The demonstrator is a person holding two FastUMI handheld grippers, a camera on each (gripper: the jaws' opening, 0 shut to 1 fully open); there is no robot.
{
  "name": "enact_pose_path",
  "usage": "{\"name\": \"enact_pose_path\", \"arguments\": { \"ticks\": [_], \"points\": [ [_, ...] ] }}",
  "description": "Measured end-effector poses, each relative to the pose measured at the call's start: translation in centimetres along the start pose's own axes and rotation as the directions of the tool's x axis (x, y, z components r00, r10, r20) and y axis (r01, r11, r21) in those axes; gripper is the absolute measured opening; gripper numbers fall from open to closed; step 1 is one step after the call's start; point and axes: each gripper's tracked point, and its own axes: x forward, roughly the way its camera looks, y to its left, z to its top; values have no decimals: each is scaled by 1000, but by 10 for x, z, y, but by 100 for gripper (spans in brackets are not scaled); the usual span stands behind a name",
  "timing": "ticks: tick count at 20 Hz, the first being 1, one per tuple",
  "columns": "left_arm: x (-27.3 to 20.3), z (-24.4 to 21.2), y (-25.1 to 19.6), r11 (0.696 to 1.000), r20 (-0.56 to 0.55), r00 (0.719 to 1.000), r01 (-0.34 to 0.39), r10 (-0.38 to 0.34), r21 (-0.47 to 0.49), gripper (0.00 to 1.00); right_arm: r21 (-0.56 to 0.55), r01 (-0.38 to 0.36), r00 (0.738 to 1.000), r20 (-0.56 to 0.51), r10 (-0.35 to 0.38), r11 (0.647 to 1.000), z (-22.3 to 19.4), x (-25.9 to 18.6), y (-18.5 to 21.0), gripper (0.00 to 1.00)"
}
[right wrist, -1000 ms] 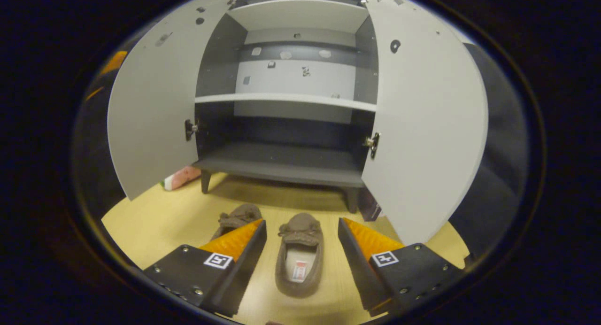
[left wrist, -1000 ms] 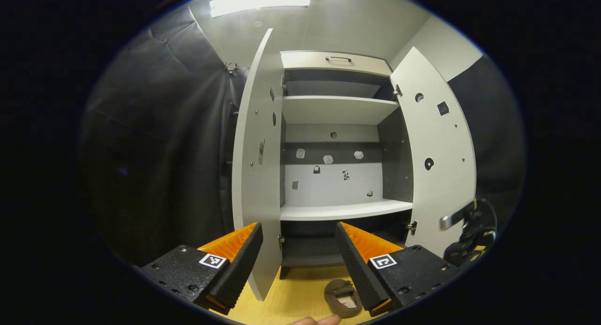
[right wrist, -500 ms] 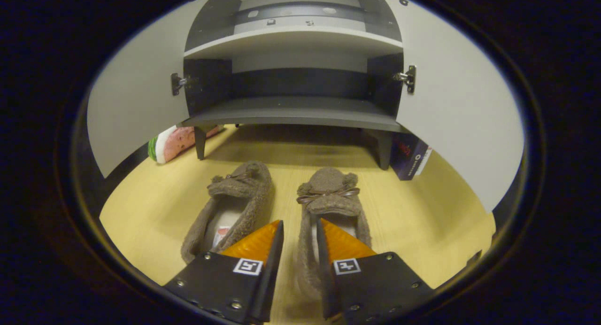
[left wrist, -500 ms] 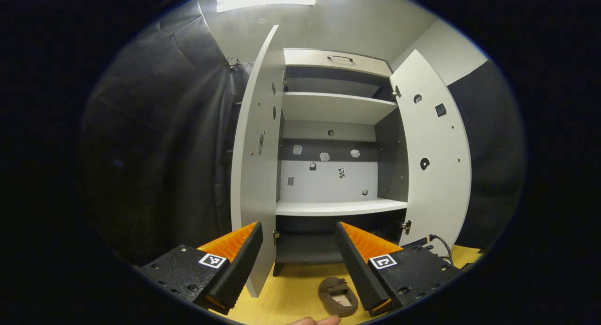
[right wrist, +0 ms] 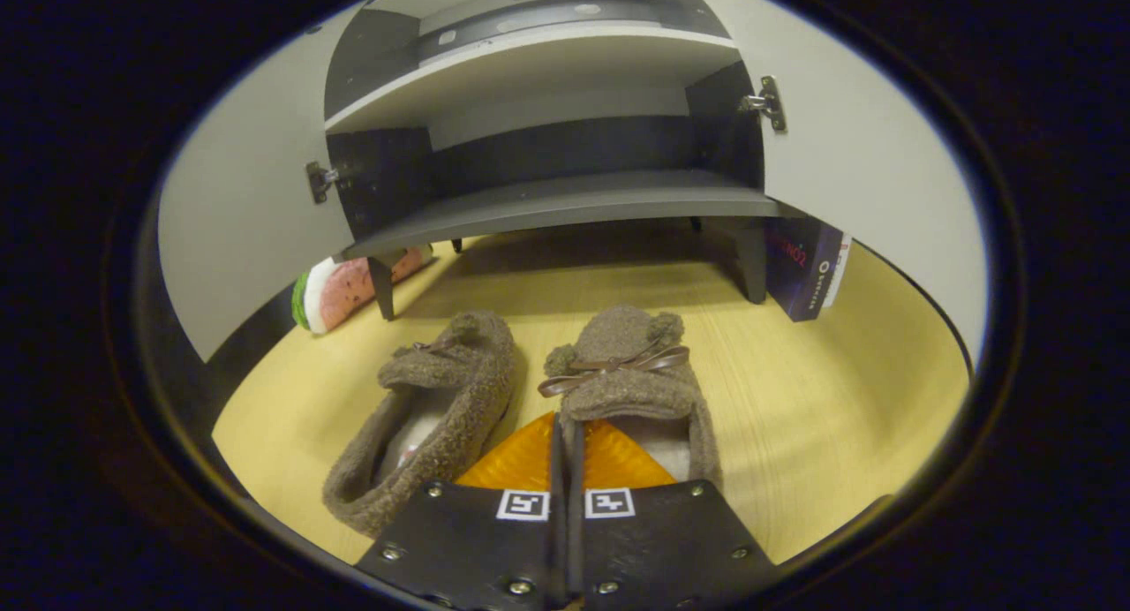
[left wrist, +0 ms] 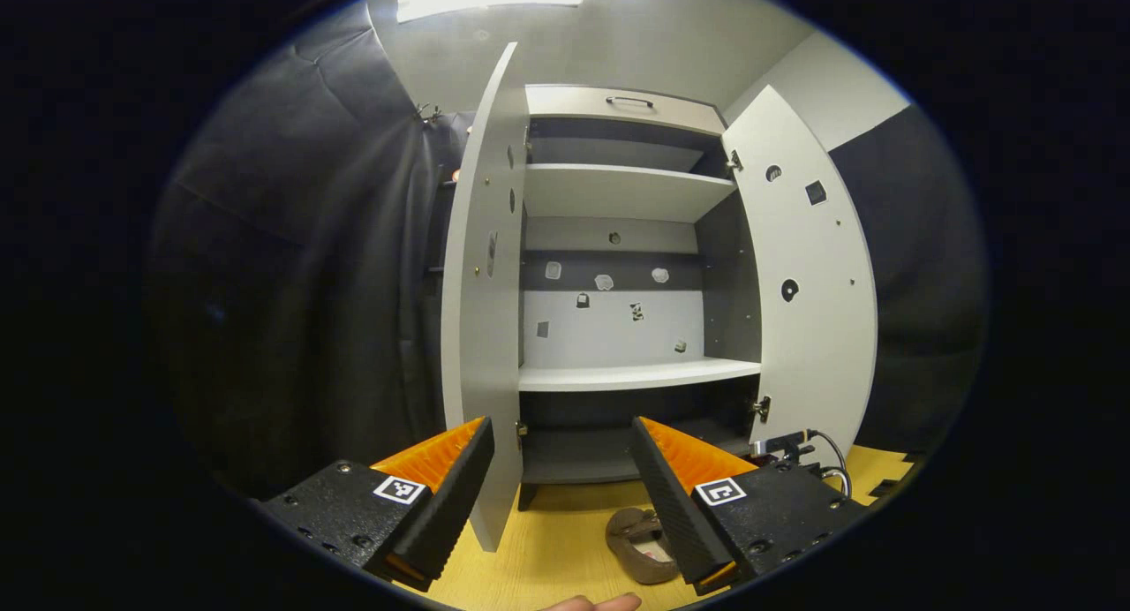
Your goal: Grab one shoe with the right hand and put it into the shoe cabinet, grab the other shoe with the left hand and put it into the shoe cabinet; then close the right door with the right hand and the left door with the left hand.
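Two brown fuzzy slippers lie side by side on the yellow floor in front of the open shoe cabinet [right wrist: 565,209]. In the right gripper view my right gripper [right wrist: 565,419] is shut on the left side wall of the right shoe [right wrist: 629,373], one finger inside it and one outside. The left shoe [right wrist: 441,408] lies just to its left, untouched. In the left gripper view my left gripper [left wrist: 561,427] is held open and empty, well above the floor, facing the cabinet [left wrist: 636,374]. One shoe [left wrist: 636,545] shows low between its fingers.
Both cabinet doors stand wide open: left door [left wrist: 481,328], right door [left wrist: 817,311]. The dark bottom shelf and white shelves are bare. A watermelon-patterned item [right wrist: 344,289] lies under the left door. A dark box [right wrist: 805,260] stands by the right cabinet leg.
My right gripper dropped to the floor and its fingers went from wide open to shut on the right shoe's side wall. The left gripper only drifted a little, still open.
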Motion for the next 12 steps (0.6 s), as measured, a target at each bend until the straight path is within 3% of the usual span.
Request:
{"name": "enact_pose_path", "arguments": {
  "ticks": [4, 6, 7, 8, 12],
  "points": [
    [-2, -9, -3, 1000, -24, 1000, 15, -15, 0, 95, 43, -72, 994, 81, 68, 996, 24, -37, 8, 1],
    [-3, -14, -5, 1000, -38, 999, 21, -22, -17, 95, 8, -80, 988, 129, 79, 997, 43, -60, 14, 1],
    [-3, -16, -6, 1000, -42, 999, 22, -23, -22, 91, -27, -70, 984, 159, 73, 997, 54, -72, 14, 1],
    [-3, -19, -6, 1000, -45, 999, 21, -22, -22, 95, -54, -63, 979, 190, 72, 997, 67, -85, 16, 1],
    [-6, -27, -9, 999, -43, 999, 9, -11, -34, 95, -74, -108, 948, 292, 125, 991, 120, -145, 30, 1]
  ]
}}
